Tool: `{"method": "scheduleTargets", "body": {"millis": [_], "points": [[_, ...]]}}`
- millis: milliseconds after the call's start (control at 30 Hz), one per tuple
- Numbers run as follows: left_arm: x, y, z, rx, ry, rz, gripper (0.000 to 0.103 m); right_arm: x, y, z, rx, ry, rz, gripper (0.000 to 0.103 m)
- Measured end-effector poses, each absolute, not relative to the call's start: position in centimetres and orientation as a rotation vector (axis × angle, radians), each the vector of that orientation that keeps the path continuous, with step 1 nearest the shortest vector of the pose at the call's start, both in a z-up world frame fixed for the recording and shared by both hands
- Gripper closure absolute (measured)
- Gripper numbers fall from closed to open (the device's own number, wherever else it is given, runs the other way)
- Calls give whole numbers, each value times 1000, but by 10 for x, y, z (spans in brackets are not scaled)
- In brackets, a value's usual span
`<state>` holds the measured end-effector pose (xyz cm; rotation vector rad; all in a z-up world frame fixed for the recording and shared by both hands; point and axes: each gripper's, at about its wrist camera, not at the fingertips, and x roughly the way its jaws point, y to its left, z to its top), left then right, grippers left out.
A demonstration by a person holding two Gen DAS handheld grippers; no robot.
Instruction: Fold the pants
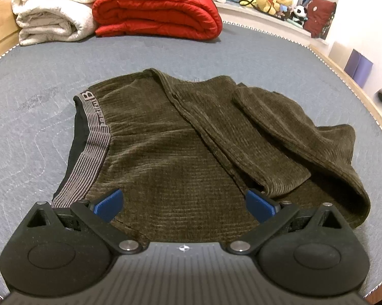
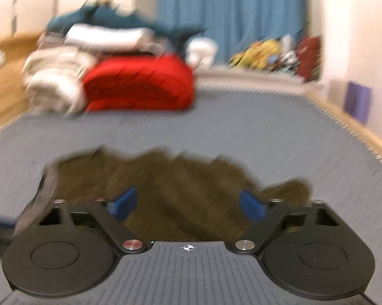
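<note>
— Starting at the left, what do you have?

— My left gripper (image 1: 184, 204) hangs over the near edge of the pants (image 1: 191, 139), jaws spread wide with nothing between the blue pads (image 1: 109, 204); they are not pressing on the cloth. The pants lie on the grey bed cover (image 1: 267, 56), already doubled over once by the look of it, with the striped waistband (image 1: 94, 150) at the left end and the legs bunched in a loose lump at the right

— And the other one?

— My right gripper (image 2: 187, 204) is above the same olive cloth, seen from its own blurred camera. Its jaws stand apart too, empty, though a little narrower than the left's

— How will the fabric behave?

— I judge it soft and limp, a ribbed velvety knit, light enough to lift with one pinch but with no stiffness at all. It will sag and drag wherever I leave it unsupported. The nap should give the pads decent grip, so slipping worries me less than catching only the top layer

— Where would you take hold?

— At the left, on the waistband, since the elastic is the firmest line in the garment. At the right, on the folded edge of the legs, pinching through every layer. That lump wants smoothing first, I think

— Anything nearby to avoid?

— The white blanket (image 1: 53, 7) and red quilt (image 1: 155, 10) are stacked at the far end, well apart from the pants
</note>
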<state>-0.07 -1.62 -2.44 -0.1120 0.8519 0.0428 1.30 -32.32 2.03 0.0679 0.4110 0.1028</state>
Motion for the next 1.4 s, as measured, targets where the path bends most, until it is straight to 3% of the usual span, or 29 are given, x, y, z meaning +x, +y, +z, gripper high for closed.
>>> {"method": "scheduleTargets", "body": {"millis": [100, 133, 167, 233, 367, 567, 733, 1033, 1100, 1200, 1267, 1400], "points": [[-2, -15, -21, -116, 840, 29, 12, 32, -387, 38, 205, 331, -102, 48], [-2, -14, -20, -122, 840, 22, 22, 37, -399, 38, 220, 332, -146, 51], [-1, -13, -19, -131, 843, 14, 31, 46, -412, 34, 234, 352, -191, 51], [1, -12, -17, -160, 847, -4, 37, 64, -422, 19, 231, 441, -205, 50], [2, -15, -11, -172, 827, -13, 37, 94, -396, -24, 145, 622, -20, 37], [4, -18, -14, -168, 844, -13, 33, 101, -317, -46, -155, 614, 243, 20], [5, -8, -18, -174, 858, 2, 32, 98, -275, -64, -330, 614, 299, 14], [5, 11, -12, -214, 851, 18, 30, 107, -254, -96, -419, 676, 291, 16], [4, 12, -10, -219, 850, 15, 30, 104, -250, -100, -445, 686, 305, 20], [4, 12, -9, -218, 850, 15, 29, 101, -247, -105, -498, 695, 307, 45], [3, 12, -9, -219, 851, 14, 29, 101, -248, -109, -503, 714, 310, 76], [3, 12, -9, -220, 852, 15, 29, 99, -256, -104, -483, 711, 321, 90]]}}
